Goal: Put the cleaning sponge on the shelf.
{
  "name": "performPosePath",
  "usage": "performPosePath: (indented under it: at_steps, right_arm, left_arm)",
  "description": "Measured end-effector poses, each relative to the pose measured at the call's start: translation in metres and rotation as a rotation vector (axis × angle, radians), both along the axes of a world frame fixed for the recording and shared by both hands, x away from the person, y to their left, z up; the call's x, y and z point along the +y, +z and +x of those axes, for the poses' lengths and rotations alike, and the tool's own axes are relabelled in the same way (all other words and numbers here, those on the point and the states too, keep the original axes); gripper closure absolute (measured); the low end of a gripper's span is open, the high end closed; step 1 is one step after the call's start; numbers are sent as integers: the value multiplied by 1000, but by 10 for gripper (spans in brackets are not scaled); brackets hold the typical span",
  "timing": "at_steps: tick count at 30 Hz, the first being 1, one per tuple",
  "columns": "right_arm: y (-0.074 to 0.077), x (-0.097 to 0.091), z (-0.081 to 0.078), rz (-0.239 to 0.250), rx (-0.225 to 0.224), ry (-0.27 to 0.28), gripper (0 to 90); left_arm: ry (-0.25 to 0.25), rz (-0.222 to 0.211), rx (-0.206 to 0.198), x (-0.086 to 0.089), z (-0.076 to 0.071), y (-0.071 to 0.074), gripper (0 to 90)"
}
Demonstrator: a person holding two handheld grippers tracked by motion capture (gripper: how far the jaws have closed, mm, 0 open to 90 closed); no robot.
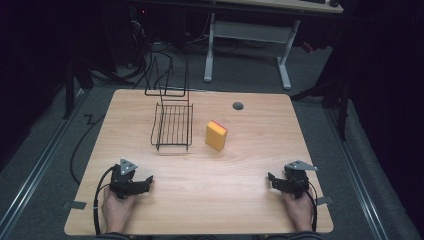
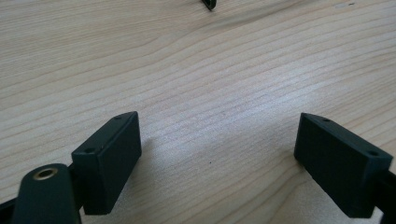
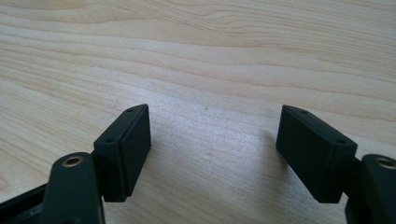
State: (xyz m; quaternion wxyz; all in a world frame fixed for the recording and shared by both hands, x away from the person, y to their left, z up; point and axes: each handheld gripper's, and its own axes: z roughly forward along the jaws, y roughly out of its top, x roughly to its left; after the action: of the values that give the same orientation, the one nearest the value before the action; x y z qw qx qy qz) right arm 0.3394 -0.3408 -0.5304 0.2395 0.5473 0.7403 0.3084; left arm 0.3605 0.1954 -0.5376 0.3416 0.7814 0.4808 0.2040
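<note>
At the near edge of the wooden table [image 1: 240, 195] both hands rest, the left gripper [image 1: 145, 183] and the right gripper [image 1: 272, 181] lying low on the board, turned inward toward each other, well apart. Each has its jaws spread with nothing but bare wood between them, which looks like a ready posture before any reach. Farther out, near the middle, the yellow sponge [image 1: 216, 135] with its red edge stands just beside the black wire rack [image 1: 173, 126], not touching it; I'd guess they were set close for a short transfer.
</note>
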Motion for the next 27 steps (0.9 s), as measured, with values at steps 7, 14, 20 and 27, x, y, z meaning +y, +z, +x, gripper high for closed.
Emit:
performPosePath:
  at_steps: [7, 14, 20, 27]
  right_arm:
    - [0, 0, 0, 0, 0, -1, 267]
    - [0, 0, 0, 0, 0, -1, 267]
    - [0, 0, 0, 0, 0, 0, 267]
    - [0, 0, 0, 0, 0, 0, 267]
  left_arm:
    - [-2, -4, 3, 0, 0, 0, 155]
    - [-2, -5, 4, 1, 0, 0, 155]
    - [-1, -6, 5, 0, 1, 0, 155]
    - [8, -6, 6, -1, 1, 0, 154]
